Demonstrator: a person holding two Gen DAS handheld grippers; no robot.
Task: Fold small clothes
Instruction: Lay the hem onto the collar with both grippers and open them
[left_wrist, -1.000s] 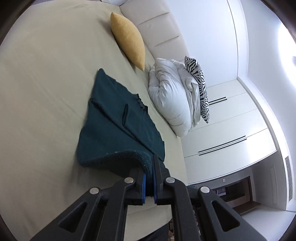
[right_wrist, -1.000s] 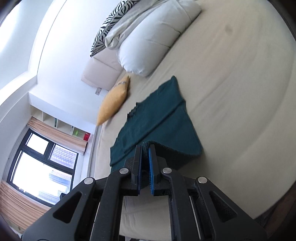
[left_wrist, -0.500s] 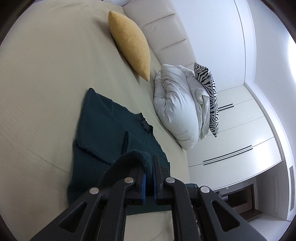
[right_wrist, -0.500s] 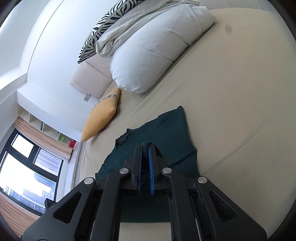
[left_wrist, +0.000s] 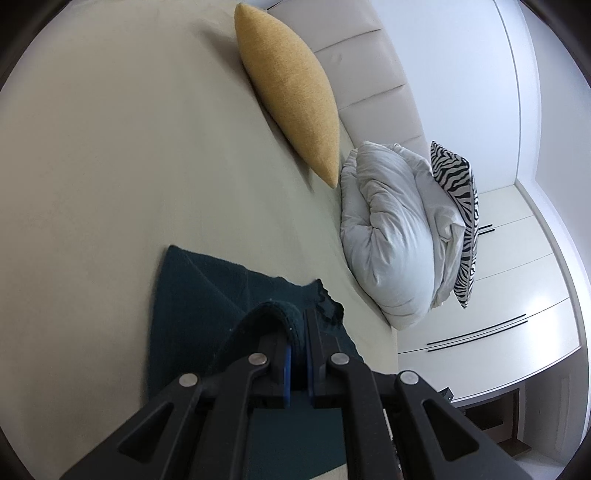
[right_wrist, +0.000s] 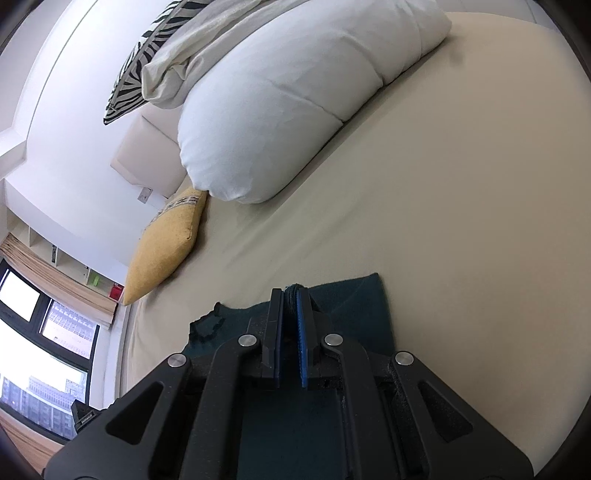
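Note:
A dark teal knitted garment lies on the beige bed sheet. My left gripper is shut on a folded hem of the garment, held over its far part near the scalloped neckline. In the right wrist view the same garment shows under the tool. My right gripper is shut on the garment's other hem corner, close to the garment's far edge. Most of the garment is hidden under the two grippers.
A yellow cushion and a rolled white duvet with a zebra-print pillow lie against the padded headboard. White wardrobes stand past the bed. In the right wrist view a window is at left.
Both grippers have carried the held hem forward over the garment toward its neckline end. The garment now looks shorter and doubled over, and the pillows look closer.

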